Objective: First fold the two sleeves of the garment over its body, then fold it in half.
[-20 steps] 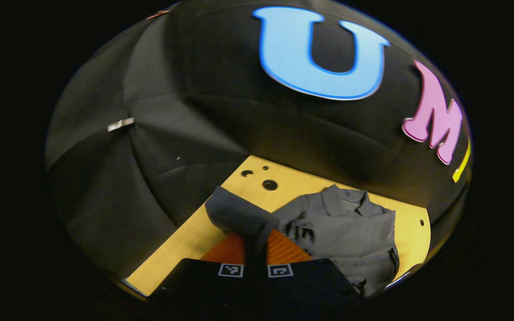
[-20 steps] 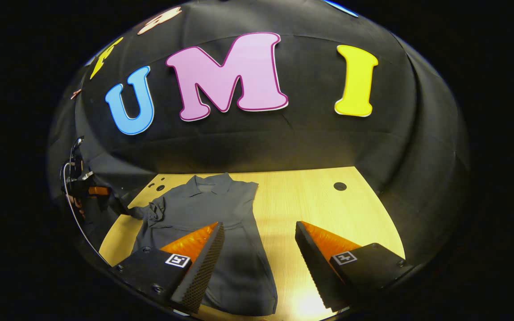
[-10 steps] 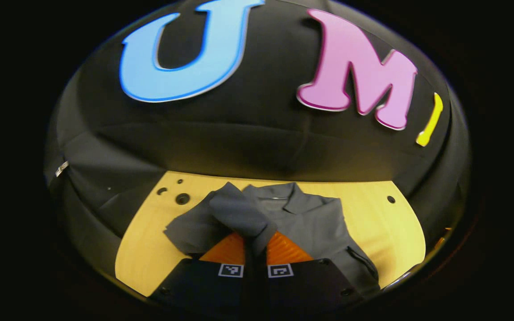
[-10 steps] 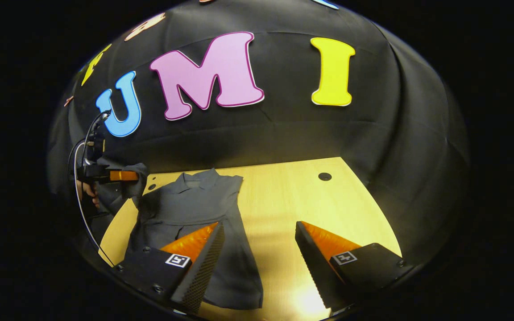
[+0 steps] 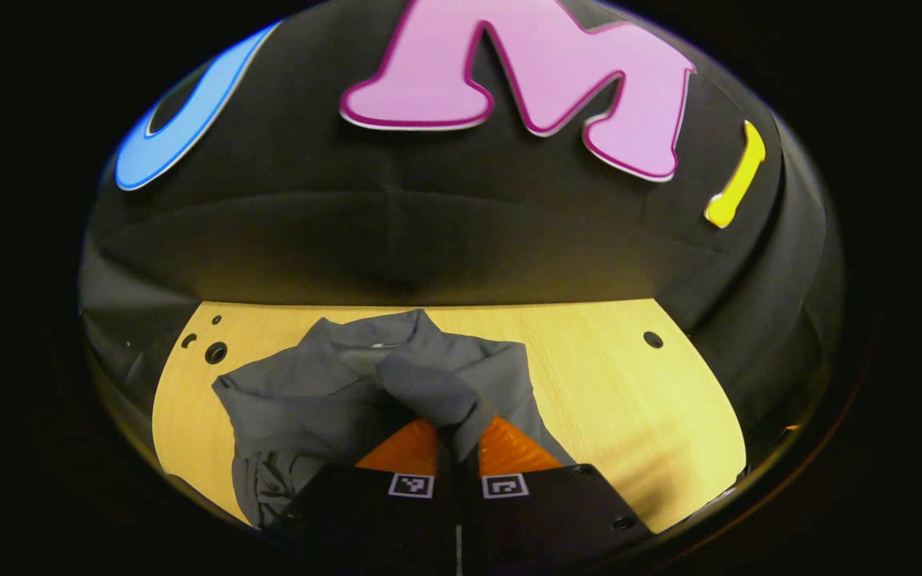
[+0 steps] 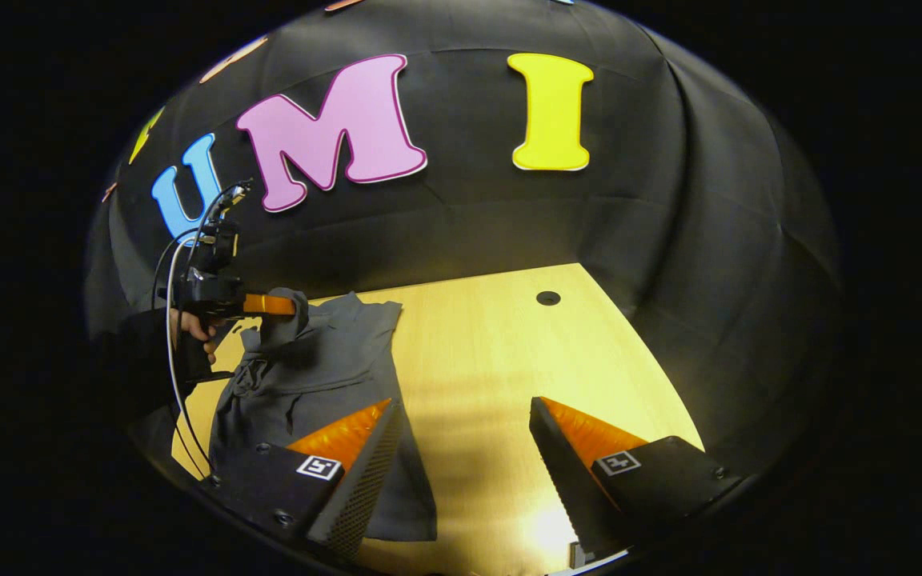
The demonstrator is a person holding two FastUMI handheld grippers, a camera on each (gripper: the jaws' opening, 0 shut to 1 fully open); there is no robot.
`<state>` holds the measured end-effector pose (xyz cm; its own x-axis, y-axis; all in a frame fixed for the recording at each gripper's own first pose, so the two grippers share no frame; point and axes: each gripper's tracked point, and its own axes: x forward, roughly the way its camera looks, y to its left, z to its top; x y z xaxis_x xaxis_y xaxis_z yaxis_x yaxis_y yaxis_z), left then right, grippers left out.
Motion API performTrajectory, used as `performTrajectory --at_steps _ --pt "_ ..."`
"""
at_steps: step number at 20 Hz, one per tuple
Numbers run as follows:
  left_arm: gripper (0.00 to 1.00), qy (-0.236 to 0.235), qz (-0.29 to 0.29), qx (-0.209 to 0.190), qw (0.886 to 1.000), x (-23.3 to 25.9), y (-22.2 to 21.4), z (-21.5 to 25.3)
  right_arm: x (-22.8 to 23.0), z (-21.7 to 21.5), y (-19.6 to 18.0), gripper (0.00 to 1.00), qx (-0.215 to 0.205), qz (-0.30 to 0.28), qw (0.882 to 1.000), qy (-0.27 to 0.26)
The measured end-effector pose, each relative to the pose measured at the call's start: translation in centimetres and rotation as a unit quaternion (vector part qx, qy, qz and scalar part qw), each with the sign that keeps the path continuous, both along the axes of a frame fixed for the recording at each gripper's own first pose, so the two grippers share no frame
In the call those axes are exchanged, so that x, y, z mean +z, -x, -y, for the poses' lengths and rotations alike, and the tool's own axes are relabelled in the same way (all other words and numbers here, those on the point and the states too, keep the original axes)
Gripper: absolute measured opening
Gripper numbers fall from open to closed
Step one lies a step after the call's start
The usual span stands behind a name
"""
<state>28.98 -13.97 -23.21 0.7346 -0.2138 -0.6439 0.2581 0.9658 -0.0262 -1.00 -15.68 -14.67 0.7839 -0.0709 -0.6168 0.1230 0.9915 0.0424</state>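
Grey cotton-like fabric is what the left tongs (image 5: pixel 456 436) are closed on: they pinch the end of one sleeve (image 5: pixel 429 392) of the grey collared shirt (image 5: pixel 309 408), and the pinched cloth stands up in a bunch above the shirt's body; the shirt itself lies on the pale wooden counter (image 5: pixel 629 400), toward its left part in the right gripper view, with the collar at the far side. In that view the left tongs (image 6: pixel 289 305) show held level by a hand (image 6: pixel 193 326), with the sleeve (image 6: pixel 283 320) hanging from them over the shirt (image 6: pixel 325 376); the right tongs (image 6: pixel 465 448) stand wide open and hold nothing, low over the near hem and the bare counter (image 6: pixel 509 360).

To do this step well, I would carry the sleeve across so that it lands flat on the chest, then lower it before letting go; if it is released from a height, the cloth will probably crumple. The shoulder already looks wrinkled, so a gentle pull outward could smooth it. The open right tongs could press the body so the shirt does not slide.
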Motion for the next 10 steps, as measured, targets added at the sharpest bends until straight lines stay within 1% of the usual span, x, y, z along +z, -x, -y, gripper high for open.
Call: performTrajectory --at_steps 1,2,3,5,7,8,9,10 --pt "0.11 -0.003 -0.006 -0.008 1.000 -0.6 -0.1 0.9 -0.1 0.5 0.2 0.99 -0.003 -0.003 1.000 0.000" --pt "0.13 -0.003 -0.012 -0.011 1.000 -1.2 -0.1 1.5 -0.3 0.9 0.3 0.99 -0.007 -0.006 1.000 0.000" --pt "0.11 -0.003 -0.018 -0.013 1.000 -1.8 -0.3 2.1 -0.5 1.2 0.4 0.99 -0.010 -0.009 1.000 -0.001" --pt "0.41 0.009 -0.027 -0.012 1.000 -2.2 0.2 2.4 -0.8 1.4 0.4 0.99 -0.012 -0.013 1.000 -0.003" --pt "0.70 0.041 -0.032 -0.012 0.999 -2.0 1.2 2.6 -1.4 1.2 0.4 0.99 -0.009 -0.019 1.000 -0.003" --pt "0.85 0.047 -0.033 -0.009 0.998 -2.2 1.8 1.9 -1.6 1.0 0.4 0.99 -0.007 -0.022 1.000 -0.004" --pt "1.00 0.044 -0.034 -0.004 0.998 -1.9 2.5 0.7 -1.9 0.7 0.3 0.99 -0.004 -0.026 1.000 -0.005" --pt "0.99 0.033 -0.033 0.002 0.999 -2.0 3.2 -0.9 -2.2 0.2 0.2 0.99 0.000 -0.028 1.000 -0.007"
